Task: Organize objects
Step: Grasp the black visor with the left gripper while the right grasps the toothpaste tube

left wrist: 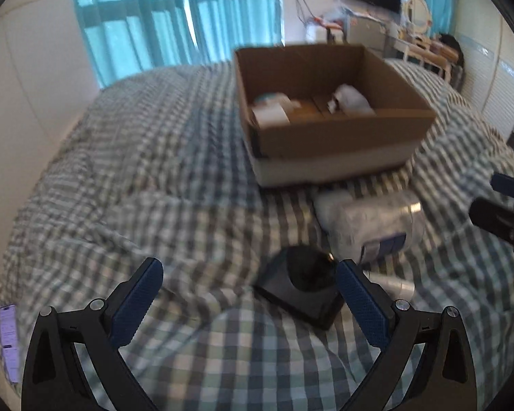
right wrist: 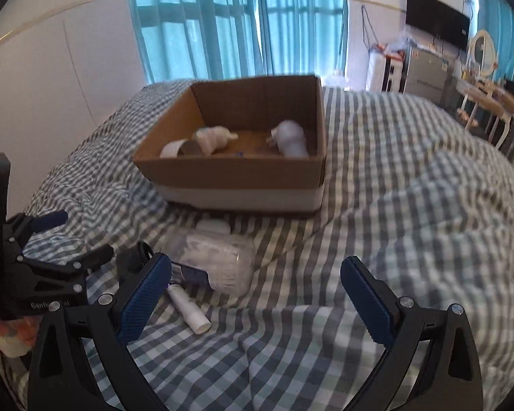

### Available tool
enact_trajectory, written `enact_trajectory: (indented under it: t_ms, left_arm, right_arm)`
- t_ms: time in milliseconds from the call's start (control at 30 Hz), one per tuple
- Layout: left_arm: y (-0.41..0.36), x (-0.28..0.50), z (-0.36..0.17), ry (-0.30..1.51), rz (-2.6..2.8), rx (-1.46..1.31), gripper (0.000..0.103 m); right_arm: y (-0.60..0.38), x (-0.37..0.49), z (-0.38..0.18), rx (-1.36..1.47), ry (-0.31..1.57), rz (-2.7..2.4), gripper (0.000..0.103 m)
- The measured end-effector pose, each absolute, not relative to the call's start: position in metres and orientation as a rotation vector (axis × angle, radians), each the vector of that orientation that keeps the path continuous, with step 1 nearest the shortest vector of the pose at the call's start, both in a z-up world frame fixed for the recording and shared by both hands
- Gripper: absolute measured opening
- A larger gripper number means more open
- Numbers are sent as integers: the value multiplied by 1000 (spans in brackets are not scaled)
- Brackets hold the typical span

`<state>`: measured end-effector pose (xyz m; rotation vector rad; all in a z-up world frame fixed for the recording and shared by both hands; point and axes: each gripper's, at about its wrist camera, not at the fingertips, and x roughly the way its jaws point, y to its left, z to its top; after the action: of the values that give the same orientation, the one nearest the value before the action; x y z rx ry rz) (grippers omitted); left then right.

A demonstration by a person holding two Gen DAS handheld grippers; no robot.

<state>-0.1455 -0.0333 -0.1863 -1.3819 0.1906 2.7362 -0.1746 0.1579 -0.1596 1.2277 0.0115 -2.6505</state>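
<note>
An open cardboard box (left wrist: 342, 137) (right wrist: 236, 174) stands on the checked bed and holds a tape roll (right wrist: 174, 149), a white bundle (right wrist: 212, 138) and a pale bottle (right wrist: 291, 138). In front of it lie a clear plastic jar (left wrist: 373, 226) (right wrist: 219, 263), a small white tube (right wrist: 188, 308) and a black box with a dark round thing on it (left wrist: 301, 287). My left gripper (left wrist: 248, 294) is open and empty, with the black box just inside its right finger. My right gripper (right wrist: 255, 298) is open and empty, right of the jar and tube.
The bed has a rumpled checked cover (right wrist: 411, 205). A white wall (left wrist: 34, 102) runs on the left, teal curtains (right wrist: 240, 20) behind. A dresser, a screen and chairs (right wrist: 479, 102) stand at the far right. The left gripper shows at the right wrist view's left edge (right wrist: 51, 257).
</note>
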Motion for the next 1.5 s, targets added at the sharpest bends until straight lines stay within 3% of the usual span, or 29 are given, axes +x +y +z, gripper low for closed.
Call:
enact_trajectory:
  t_ms: [400, 433, 500, 567, 667, 1033, 1100, 1233, 1500]
  left_arm:
    - [3, -167, -237, 331, 2472, -1569, 103]
    - [5, -171, -242, 336, 2447, -1598, 101]
    - [8, -174, -248, 353, 2423, -1640, 83]
    - [9, -171, -247, 359, 2428, -1633, 83]
    - [8, -158, -236, 346, 2454, -1566, 82]
    - [-48, -122, -175, 135, 2779, -1445, 82]
    - [-58, -128, -178, 102, 2781, -1453, 82]
    - [-63, -132, -190, 69, 2751, -1496, 82]
    - [-61, -130, -194, 79, 2746, -1493, 81]
  right_arm:
    - [149, -187, -192, 1368, 51, -2585, 100]
    - [149, -187, -192, 1370, 54, -2586, 100]
    - [148, -187, -192, 1372, 60, -2588, 100]
    - [147, -185, -192, 1370, 76, -2589, 99]
    - [142, -183, -191, 1361, 104, -2561, 89]
    - [81, -190, -219, 1425, 353, -2351, 70]
    - [72, -196, -229, 1462, 330, -2294, 55]
    - [60, -202, -249, 1542, 366, -2230, 54]
    - [67, -189, -235, 1472, 366, -2277, 28]
